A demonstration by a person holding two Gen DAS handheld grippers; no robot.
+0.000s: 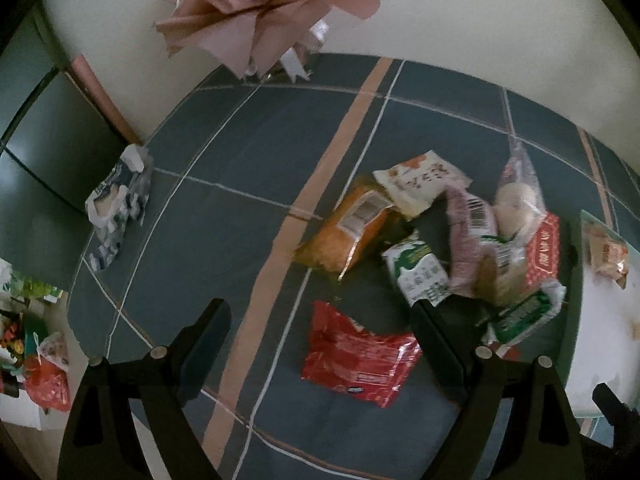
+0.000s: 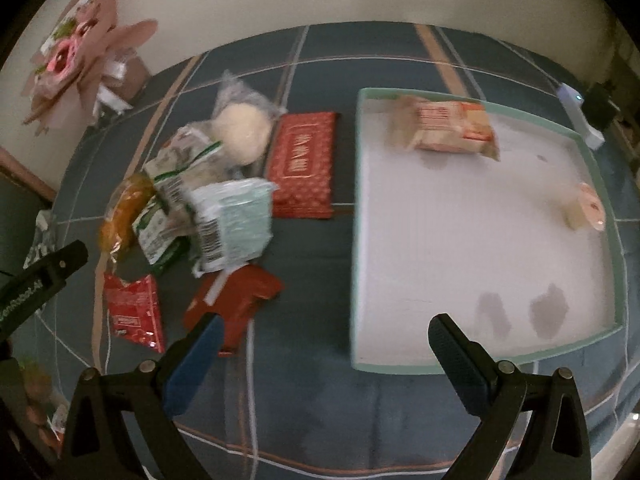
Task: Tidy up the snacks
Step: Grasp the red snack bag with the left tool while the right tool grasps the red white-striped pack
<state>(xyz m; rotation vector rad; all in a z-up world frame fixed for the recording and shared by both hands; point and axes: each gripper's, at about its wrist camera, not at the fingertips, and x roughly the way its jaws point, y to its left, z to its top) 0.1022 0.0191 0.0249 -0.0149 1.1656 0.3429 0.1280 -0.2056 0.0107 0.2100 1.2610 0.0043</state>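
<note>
- A surface covered by a blue plaid cloth (image 1: 248,152) is seen against a pale wall; a pink paper bouquet (image 1: 256,4) stands at the far edge.
- The left gripper (image 1: 320,320) is held released, jaws spread wide, nothing between them. A small red packet (image 1: 356,356) lies flat just ahead, between the finger lines, nearer the right finger.
- Beyond that packet a loose pile of snacks is noted: an orange bag (image 1: 348,236), a white and orange sachet (image 1: 420,180), a green and white carton (image 1: 416,268), and a red patterned pouch (image 1: 542,252) to the right.
- A crumpled blue and white wrapper (image 1: 120,208) lies well apart, far left of the left gripper.
- The right gripper (image 2: 326,328) is likewise released and empty. A white tray (image 2: 360,240) with a green rim lies ahead and to its right.
- Inside the tray, a wrapped pastry (image 2: 448,126) rests at the far side and a small round item (image 2: 586,206) near the right wall; its identity cannot be told.
- A folded red packet (image 2: 240,300) lies just beyond the right gripper's left finger.
</note>
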